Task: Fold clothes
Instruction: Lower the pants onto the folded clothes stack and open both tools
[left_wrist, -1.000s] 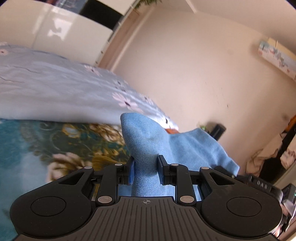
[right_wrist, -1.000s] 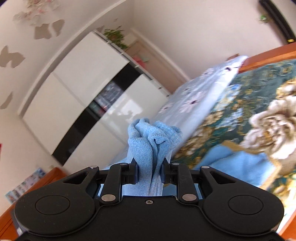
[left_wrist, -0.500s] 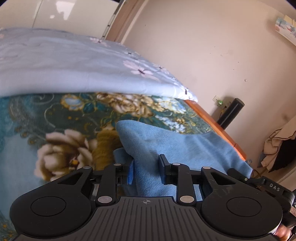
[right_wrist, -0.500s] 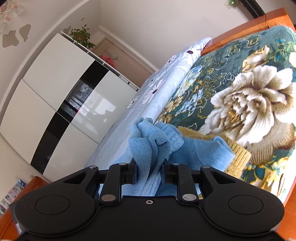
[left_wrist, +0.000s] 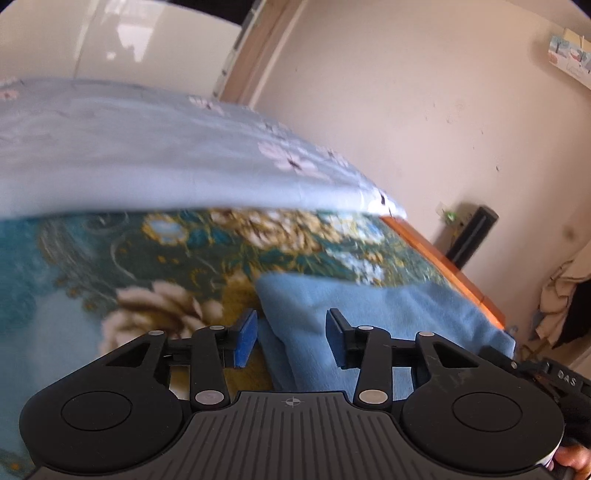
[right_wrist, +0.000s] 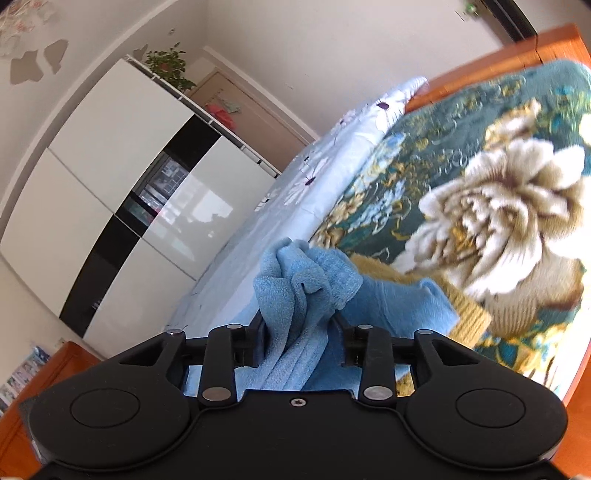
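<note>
Blue garment (left_wrist: 388, 314) laid on the floral bed (left_wrist: 110, 258).
Both tools have just been opening: left tool (left_wrist: 291, 338) is parted clear of cloth; right tool (right_wrist: 299, 343) is parted around a bunch; "DAS" is read.

left gripper (left_wrist: 291, 338): jaws just opened, pads clear | blue garment (left_wrist: 388, 317): between them, on floral blanket (left_wrist: 110, 258)

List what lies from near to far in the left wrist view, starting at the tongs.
Left tongs → light blue garment → floral blanket → pale blue flowered sheet → white wardrobe.
</note>
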